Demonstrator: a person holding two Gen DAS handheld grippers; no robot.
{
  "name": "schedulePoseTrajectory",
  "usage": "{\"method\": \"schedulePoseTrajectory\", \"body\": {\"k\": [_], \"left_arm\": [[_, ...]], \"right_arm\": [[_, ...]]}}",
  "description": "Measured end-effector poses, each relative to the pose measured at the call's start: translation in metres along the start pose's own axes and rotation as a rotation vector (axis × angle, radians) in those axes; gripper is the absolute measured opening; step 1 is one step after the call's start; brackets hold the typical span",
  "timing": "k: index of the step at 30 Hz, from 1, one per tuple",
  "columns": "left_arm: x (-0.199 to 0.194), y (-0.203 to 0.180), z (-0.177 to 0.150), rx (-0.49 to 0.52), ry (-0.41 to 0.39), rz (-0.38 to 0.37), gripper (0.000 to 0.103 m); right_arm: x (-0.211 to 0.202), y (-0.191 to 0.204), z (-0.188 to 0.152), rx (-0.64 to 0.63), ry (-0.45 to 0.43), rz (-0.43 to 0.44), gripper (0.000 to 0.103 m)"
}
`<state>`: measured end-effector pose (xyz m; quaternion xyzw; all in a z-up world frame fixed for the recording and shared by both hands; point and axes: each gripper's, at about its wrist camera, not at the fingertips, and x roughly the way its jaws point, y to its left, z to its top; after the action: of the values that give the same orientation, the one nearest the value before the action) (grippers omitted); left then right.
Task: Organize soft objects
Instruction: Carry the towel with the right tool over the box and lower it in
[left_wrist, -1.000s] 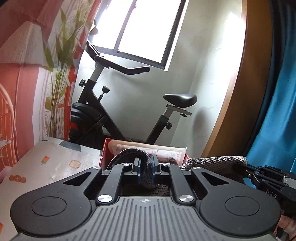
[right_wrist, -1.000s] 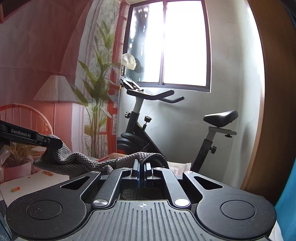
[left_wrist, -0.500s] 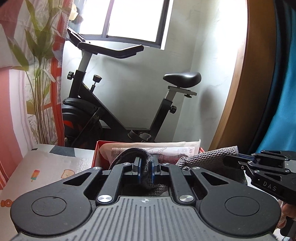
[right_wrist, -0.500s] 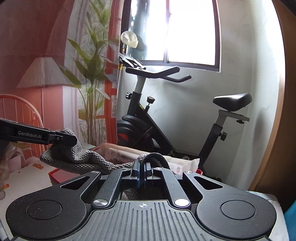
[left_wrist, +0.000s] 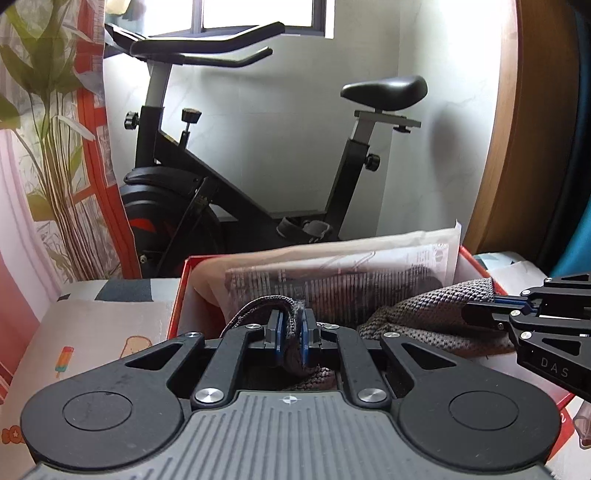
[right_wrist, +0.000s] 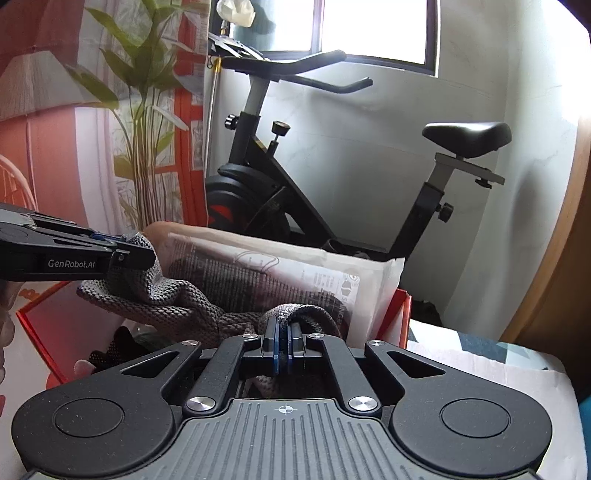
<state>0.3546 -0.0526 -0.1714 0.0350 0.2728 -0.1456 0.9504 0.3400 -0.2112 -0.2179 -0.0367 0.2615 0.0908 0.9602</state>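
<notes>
Grey knit cloth (left_wrist: 428, 317) is held at both ends over the red box (left_wrist: 177, 306): left gripper (left_wrist: 290, 334) has its blue pads pinched tight on a bunched fold, and right gripper (right_wrist: 282, 341) is likewise clamped on the opposite end, fabric squeezed between its closed fingers. Change over the last second: both wrist views have dropped and moved forward. Earlier the window filled the upper part of each view and the box was a thin strip; now the exercise bike (left_wrist: 236, 177) sits higher and larger, and the box with its plastic-wrapped package (left_wrist: 343, 266) fills the middle. Cloth has travelled with the grippers, from above the patterned bed sheet (left_wrist: 92, 332) to directly above and partly inside the box opening. In the right view it sags between the two grips and drapes in front of the package, with a dark item (right_wrist: 114, 350) visible lower in the box; identity unclear. Spacing between the grippers looks roughly unchanged, so the cloth remains slack, not stretched. Judgement: transport phase is nearly complete and the step in hand is lowering the cloth into the box beside the package. Release has not happened. Likely risk: cloth catching on the box rim or piling on top of the package instead of settling flat. Contact with the box floor cannot be confirmed from either view.
</notes>
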Motion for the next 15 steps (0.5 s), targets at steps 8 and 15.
{"method": "schedulePoseTrajectory", "body": {"k": [8, 15], "left_arm": [[0.023, 0.002, -0.005, 0.008, 0.132, -0.002, 0.011], [0.026, -0.002, -0.011, 0.014, 0.155, -0.076, 0.057]], "right_arm": [[0.019, -0.006, -0.009, 0.068, 0.068, 0.017, 0.004], [0.017, -0.006, -0.017, 0.104, 0.101, 0.028, 0.01]]}}
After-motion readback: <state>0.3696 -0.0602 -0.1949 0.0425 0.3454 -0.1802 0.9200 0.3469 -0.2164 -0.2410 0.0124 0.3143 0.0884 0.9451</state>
